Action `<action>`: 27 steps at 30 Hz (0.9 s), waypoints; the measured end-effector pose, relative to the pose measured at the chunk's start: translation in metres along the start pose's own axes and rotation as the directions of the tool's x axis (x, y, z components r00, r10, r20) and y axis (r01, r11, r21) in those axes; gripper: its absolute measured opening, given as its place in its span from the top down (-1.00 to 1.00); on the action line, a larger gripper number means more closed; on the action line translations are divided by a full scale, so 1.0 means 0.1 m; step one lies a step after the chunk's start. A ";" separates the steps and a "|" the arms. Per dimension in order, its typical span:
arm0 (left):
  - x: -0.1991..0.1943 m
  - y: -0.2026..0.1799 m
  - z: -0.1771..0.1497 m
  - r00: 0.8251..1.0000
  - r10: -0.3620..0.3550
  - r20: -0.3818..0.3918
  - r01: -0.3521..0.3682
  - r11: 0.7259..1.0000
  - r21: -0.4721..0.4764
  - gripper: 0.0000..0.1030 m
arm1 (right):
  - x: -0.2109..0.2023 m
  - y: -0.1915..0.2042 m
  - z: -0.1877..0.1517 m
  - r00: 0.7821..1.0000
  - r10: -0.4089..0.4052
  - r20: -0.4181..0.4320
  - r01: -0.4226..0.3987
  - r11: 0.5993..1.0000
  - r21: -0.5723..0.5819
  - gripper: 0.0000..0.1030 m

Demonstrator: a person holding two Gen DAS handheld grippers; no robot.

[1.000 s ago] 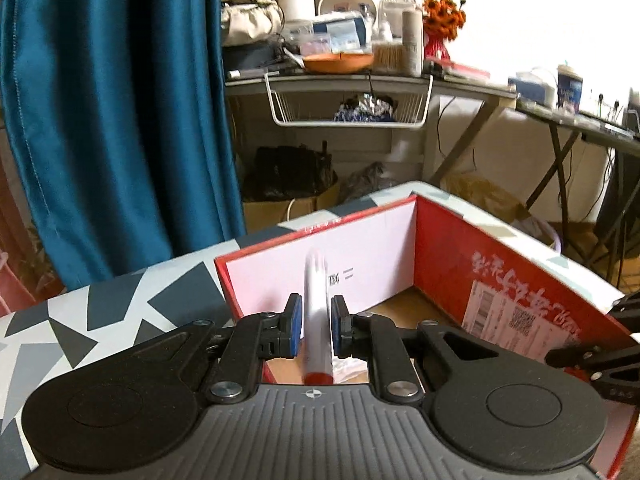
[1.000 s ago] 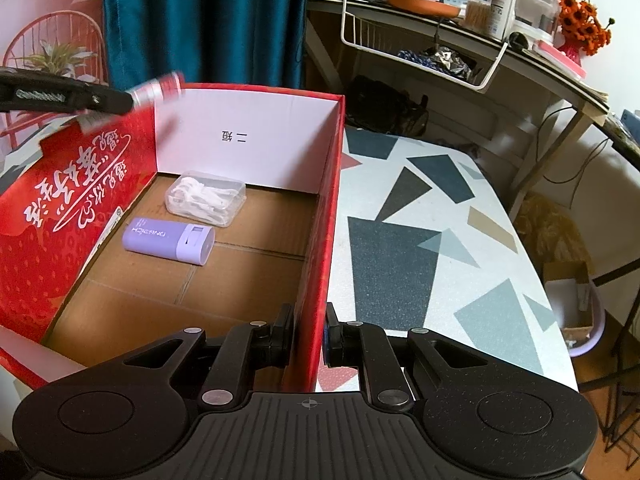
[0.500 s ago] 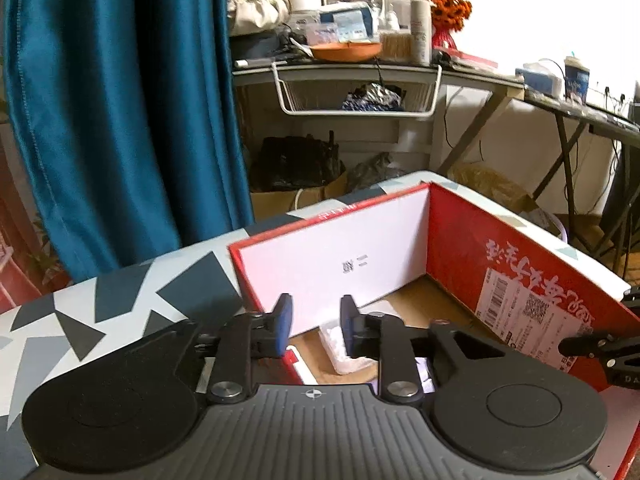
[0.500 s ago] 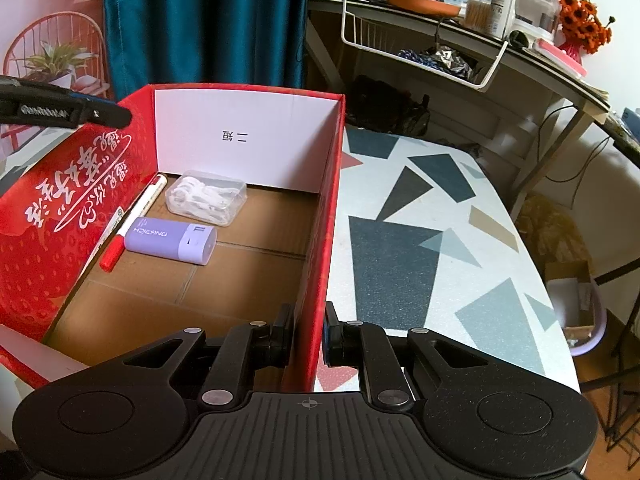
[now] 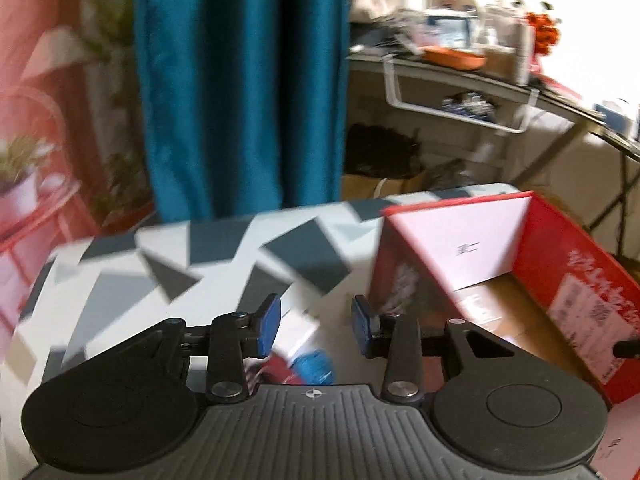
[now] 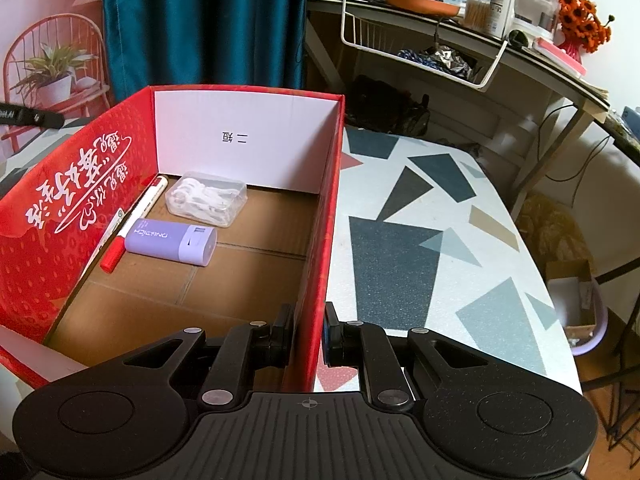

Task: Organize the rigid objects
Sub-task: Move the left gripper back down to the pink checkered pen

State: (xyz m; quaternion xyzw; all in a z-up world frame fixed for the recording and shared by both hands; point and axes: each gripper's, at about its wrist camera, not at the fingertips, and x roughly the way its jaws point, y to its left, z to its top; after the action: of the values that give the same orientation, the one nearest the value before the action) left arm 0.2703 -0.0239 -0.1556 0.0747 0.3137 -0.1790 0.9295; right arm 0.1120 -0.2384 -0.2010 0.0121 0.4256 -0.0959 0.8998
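Red marker [image 6: 132, 224] lying inside the red box [image 6: 316, 248] against its left wall, beside the purple power bank [image 6: 170, 241], right tongs [image 6: 306, 336] clamped on the box's right wall, left tongs [image 5: 316, 325] outside the box, just opened, empty.

A teal curtain [image 6: 204, 24] hung behind the patterned desk [image 6: 420, 240], a white wire basket [image 6: 420, 52] hung under a cluttered shelf [image 6: 532, 68] bearing orange flowers [image 6: 584, 28] and an orange dish [image 6: 424, 2], and a potted plant [image 6: 52, 76] sat at the left.
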 end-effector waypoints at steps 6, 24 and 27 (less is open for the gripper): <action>0.08 0.19 -0.24 0.999 0.012 -0.052 -0.016 0.997 -0.078 -0.26 | 0.00 0.00 0.00 1.000 0.000 -0.001 0.000 1.000 -0.001 0.74; 0.13 0.19 -0.62 0.992 -0.030 -0.119 0.017 0.994 -0.105 -0.21 | 0.01 0.01 0.00 1.000 0.001 -0.002 -0.001 1.000 -0.005 0.73; 0.14 0.30 -0.63 0.992 0.002 -0.124 -0.019 0.990 -0.139 0.02 | 0.01 0.01 0.00 1.000 0.002 -0.002 -0.002 1.000 -0.004 0.73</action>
State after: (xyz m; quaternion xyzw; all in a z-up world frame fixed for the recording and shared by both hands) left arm 0.2568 0.0152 -0.2127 0.0219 0.3818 -0.1466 0.9123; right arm 0.1131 -0.2376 -0.2018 0.0110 0.4268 -0.0940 0.8994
